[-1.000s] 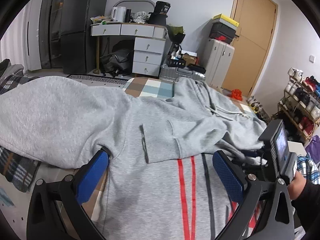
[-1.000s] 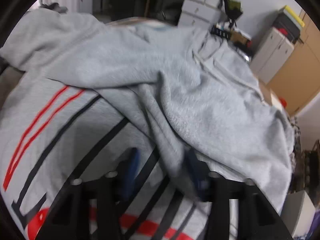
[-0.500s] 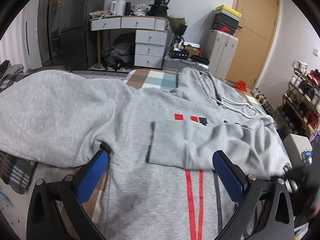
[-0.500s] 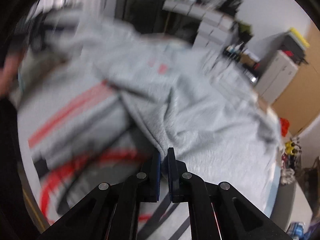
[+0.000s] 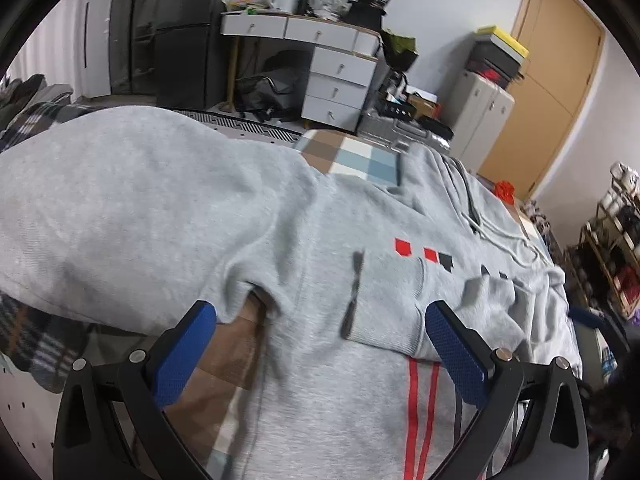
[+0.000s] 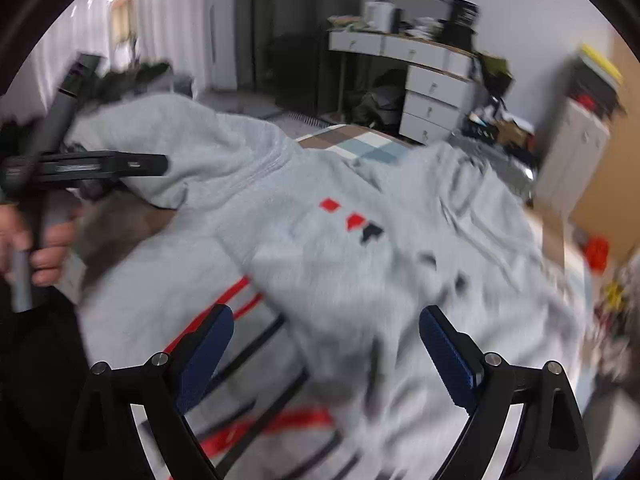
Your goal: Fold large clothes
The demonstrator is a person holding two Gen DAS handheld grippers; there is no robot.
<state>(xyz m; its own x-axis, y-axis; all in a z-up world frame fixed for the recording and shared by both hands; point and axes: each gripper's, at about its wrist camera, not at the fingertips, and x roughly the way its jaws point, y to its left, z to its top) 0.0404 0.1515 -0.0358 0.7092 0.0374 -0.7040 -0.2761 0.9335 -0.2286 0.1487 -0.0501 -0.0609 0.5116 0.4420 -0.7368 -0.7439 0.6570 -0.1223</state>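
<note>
A large grey hoodie (image 5: 320, 248) with red and black stripes and small red and black marks lies spread front up on the bed; it also shows in the right wrist view (image 6: 320, 240). One sleeve, cuff (image 5: 384, 304) first, lies folded across its chest. The other sleeve (image 5: 120, 216) spreads out to the left. My left gripper (image 5: 320, 344) is open and empty, just above the hoodie near the armpit. My right gripper (image 6: 324, 344) is open and empty above the folded sleeve. The right wrist view is motion-blurred.
A plaid bed cover (image 5: 360, 160) shows beyond the hoodie. A white desk with drawers (image 5: 336, 68), a dark fridge (image 5: 172, 32), a suitcase (image 5: 404, 132), a cabinet (image 5: 480, 108) and a wooden door (image 5: 552, 80) stand behind. A shoe rack (image 5: 616, 240) is at right. The left gripper's handle (image 6: 52, 160) shows in the right wrist view.
My right gripper was shut on the sleeve, laid it across the chest, then opened and drew back. The left gripper moved slightly closer over the hoodie and stayed open.
</note>
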